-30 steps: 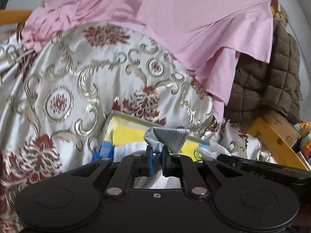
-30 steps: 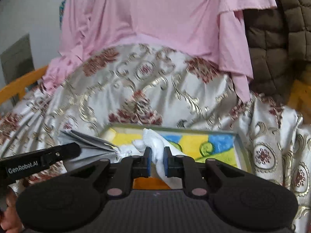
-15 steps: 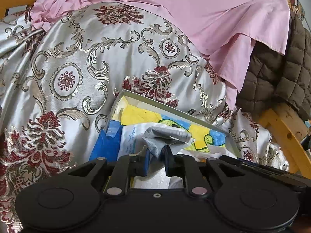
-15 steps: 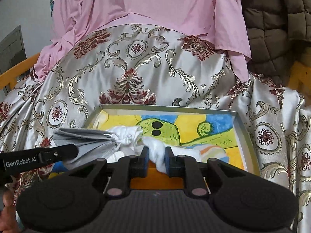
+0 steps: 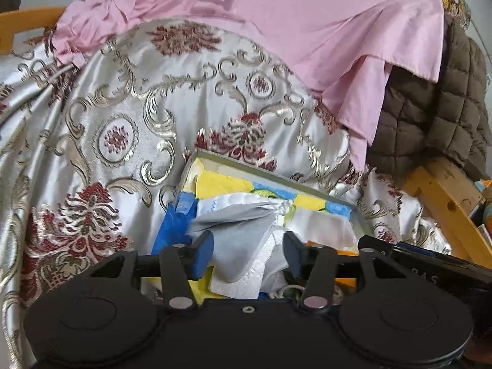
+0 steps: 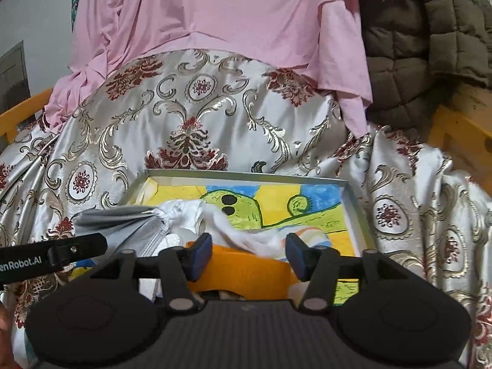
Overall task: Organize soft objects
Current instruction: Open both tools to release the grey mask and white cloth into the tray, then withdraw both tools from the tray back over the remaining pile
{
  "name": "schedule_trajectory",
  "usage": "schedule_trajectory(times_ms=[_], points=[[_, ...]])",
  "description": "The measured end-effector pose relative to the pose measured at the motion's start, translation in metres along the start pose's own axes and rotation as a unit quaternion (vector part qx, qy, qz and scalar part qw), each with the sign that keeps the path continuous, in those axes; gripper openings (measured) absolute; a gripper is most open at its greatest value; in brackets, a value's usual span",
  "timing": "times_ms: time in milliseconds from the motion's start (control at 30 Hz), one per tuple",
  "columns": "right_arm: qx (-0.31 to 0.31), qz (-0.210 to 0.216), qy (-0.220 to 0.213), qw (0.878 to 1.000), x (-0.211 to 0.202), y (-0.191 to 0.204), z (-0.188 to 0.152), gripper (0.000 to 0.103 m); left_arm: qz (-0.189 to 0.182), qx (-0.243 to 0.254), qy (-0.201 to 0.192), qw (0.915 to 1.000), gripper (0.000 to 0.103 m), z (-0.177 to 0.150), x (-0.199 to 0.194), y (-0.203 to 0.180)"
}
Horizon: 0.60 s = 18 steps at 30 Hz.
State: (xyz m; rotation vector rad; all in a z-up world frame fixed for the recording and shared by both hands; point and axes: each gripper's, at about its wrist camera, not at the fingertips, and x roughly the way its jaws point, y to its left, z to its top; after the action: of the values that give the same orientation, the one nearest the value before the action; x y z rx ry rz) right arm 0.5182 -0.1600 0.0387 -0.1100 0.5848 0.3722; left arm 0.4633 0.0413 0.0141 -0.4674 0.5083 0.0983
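Note:
A shallow tray with a painted yellow, blue and green picture lies on the brocade cloth. A grey cloth and a white cloth lie in it, knotted together. My left gripper is open, its blue pads either side of the grey cloth, which also shows in the right wrist view. My right gripper is open over the white cloth and an orange piece. The tray also shows in the left wrist view.
A pink sheet drapes over the back. A brown quilted blanket hangs at the right over a yellow wooden frame. A blue bag lies at the tray's left edge. The left gripper's body reaches in from the left.
Both grippers lowered the knotted cloths into the tray and opened, letting go of the grey cloth and the white cloth.

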Motion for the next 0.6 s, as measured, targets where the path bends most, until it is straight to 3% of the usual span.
schedule_trajectory(times_ms=[267, 500, 600], points=[[0.018, 0.008, -0.068, 0.998, -0.062, 0.0, 0.002, 0.085, -0.002, 0.018, -0.072, 0.9972, 0.077, -0.003, -0.068, -0.008], [0.028, 0.024, -0.12, 0.992, -0.131, 0.005, -0.007, 0.095, -0.004, 0.043, -0.13, 0.9906, 0.094, -0.015, -0.143, -0.013], [0.028, 0.03, -0.138, 0.99, -0.16, 0.01, -0.02, 0.099, -0.003, 0.057, -0.143, 0.988, 0.097, -0.027, -0.174, -0.012]])
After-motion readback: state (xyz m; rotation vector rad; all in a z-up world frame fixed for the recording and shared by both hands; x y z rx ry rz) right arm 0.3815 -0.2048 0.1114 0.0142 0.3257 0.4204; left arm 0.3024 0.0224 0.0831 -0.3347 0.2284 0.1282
